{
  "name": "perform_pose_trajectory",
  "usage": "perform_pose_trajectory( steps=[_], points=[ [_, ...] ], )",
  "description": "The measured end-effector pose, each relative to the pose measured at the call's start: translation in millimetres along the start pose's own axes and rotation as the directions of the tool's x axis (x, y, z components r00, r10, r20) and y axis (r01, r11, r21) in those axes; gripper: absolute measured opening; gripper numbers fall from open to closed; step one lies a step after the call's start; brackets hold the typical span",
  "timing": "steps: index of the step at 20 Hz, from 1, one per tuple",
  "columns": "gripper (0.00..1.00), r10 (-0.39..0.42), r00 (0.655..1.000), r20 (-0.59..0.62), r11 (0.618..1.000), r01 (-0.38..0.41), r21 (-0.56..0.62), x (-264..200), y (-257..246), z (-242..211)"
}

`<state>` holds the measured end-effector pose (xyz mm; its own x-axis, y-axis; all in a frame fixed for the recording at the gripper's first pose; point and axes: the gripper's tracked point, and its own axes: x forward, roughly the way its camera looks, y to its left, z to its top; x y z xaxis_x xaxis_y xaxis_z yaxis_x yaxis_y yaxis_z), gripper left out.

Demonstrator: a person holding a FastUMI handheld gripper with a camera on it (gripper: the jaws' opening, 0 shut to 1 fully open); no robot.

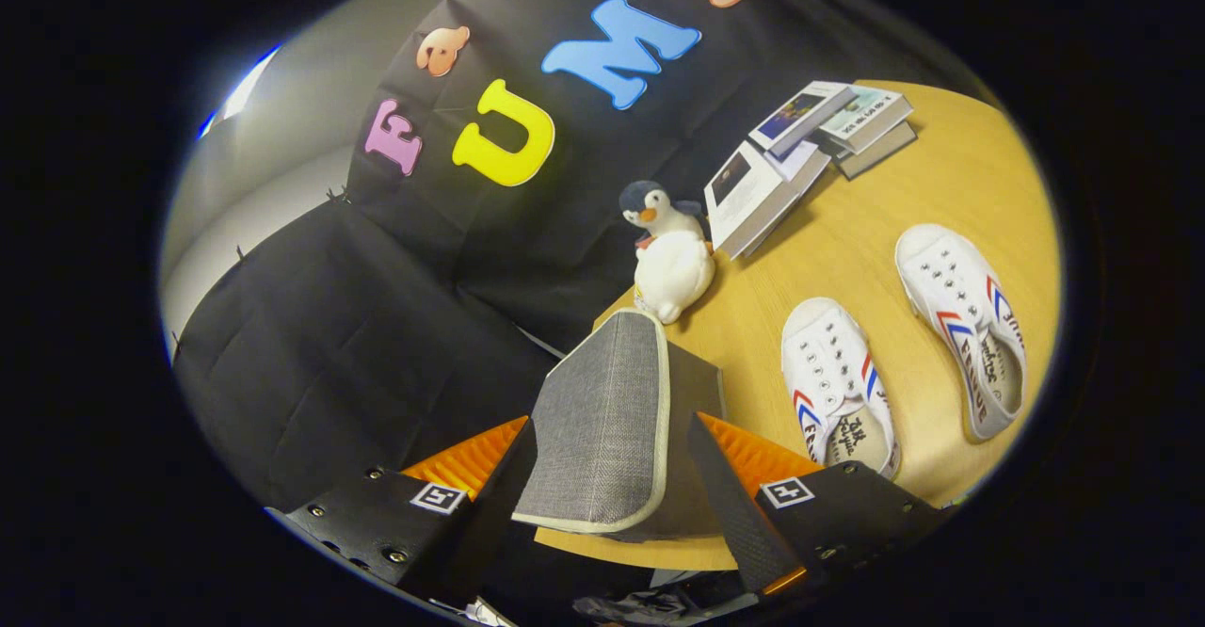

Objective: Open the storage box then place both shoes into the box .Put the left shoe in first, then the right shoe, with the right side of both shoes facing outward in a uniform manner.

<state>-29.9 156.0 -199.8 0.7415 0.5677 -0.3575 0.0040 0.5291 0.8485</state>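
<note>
Here the gripper [612, 486] straddles the grey box lid [602, 420], fingers spread without visible contact; closing off-centre could slip.

Woven cloth lid [602, 420]; wood-grain table [941, 166]; canvas shoes [838, 387].

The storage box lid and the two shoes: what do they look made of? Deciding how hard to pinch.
The storage box lid, between the open gripper fingers, looks like grey woven fabric over a stiff panel: visible weave, pale piped edge, holds flat. The two shoes beyond look like white canvas with metal eyelets and rubber-like toe caps, matte. The table looks like light wood or laminate, faint grain.
</note>
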Motion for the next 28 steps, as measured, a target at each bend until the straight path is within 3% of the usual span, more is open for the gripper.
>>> perform_pose_trajectory(
  steps=[5,10,16,19,23,24,25,28],
  points=[
    [0.98,0.021,0.997,-0.071,0.989,-0.01,0.148,16.3,-13.1,-29.0],
    [0.98,0.077,0.991,-0.109,0.939,-0.035,0.341,26.0,-16.2,-44.7],
    [0.93,0.116,0.986,-0.124,0.907,-0.054,0.418,33.0,-8.7,-50.3],
    [0.49,0.116,0.984,-0.134,0.899,-0.046,0.435,35.3,-10.1,-49.6],
    [0.49,0.14,0.975,-0.171,0.902,-0.054,0.428,26.3,-7.7,-49.7],
    [0.49,0.131,0.983,-0.129,0.886,-0.057,0.459,29.7,-13.5,-44.3],
    [0.19,0.14,0.982,-0.123,0.872,-0.064,0.486,30.5,-14.0,-37.8],
    [0.16,0.151,0.977,-0.153,0.89,-0.067,0.451,26.5,-10.0,-42.8]
  ],
)
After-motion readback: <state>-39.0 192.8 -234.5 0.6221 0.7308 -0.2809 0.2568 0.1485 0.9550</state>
